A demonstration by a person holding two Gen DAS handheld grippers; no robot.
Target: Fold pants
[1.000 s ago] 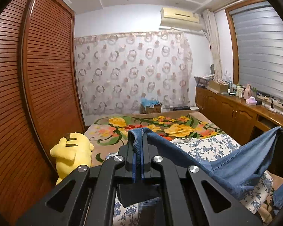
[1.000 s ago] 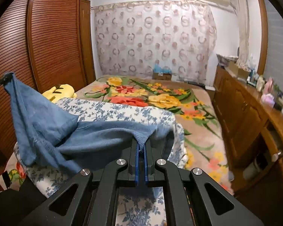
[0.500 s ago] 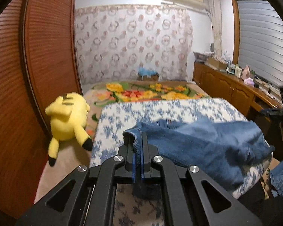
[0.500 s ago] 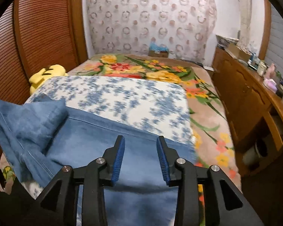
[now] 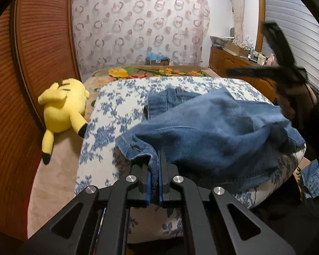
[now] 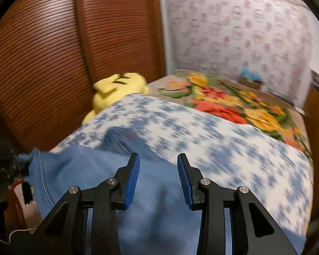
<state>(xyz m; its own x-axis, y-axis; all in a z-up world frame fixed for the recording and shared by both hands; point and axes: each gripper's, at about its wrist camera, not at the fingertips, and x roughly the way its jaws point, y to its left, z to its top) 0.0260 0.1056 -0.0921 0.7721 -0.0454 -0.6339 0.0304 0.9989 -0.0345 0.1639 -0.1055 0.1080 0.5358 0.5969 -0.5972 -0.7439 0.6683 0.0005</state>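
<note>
The blue jeans (image 5: 212,131) lie bunched on a blue-flowered white blanket (image 5: 117,110) on the bed. My left gripper (image 5: 154,159) is shut on a hemmed edge of the denim at the near left of the heap. In the right wrist view, my right gripper (image 6: 158,161) stands open just above the jeans (image 6: 95,170), nothing between its blue pads (image 6: 134,178). A hand (image 5: 295,99) holds that gripper, blurred, at the right of the left wrist view, above the jeans' far side.
A yellow plush toy (image 5: 61,110) lies left of the blanket against slatted wooden wardrobe doors (image 5: 42,53). A flowered bedspread (image 6: 234,102) covers the far bed. A wooden dresser (image 5: 234,61) with bottles stands at the right. More denim (image 5: 314,180) hangs off the right.
My right gripper let go of the jeans, opened and swung left over them. My left gripper sank with its edge, and the lifted denim dropped onto the blanket.
</note>
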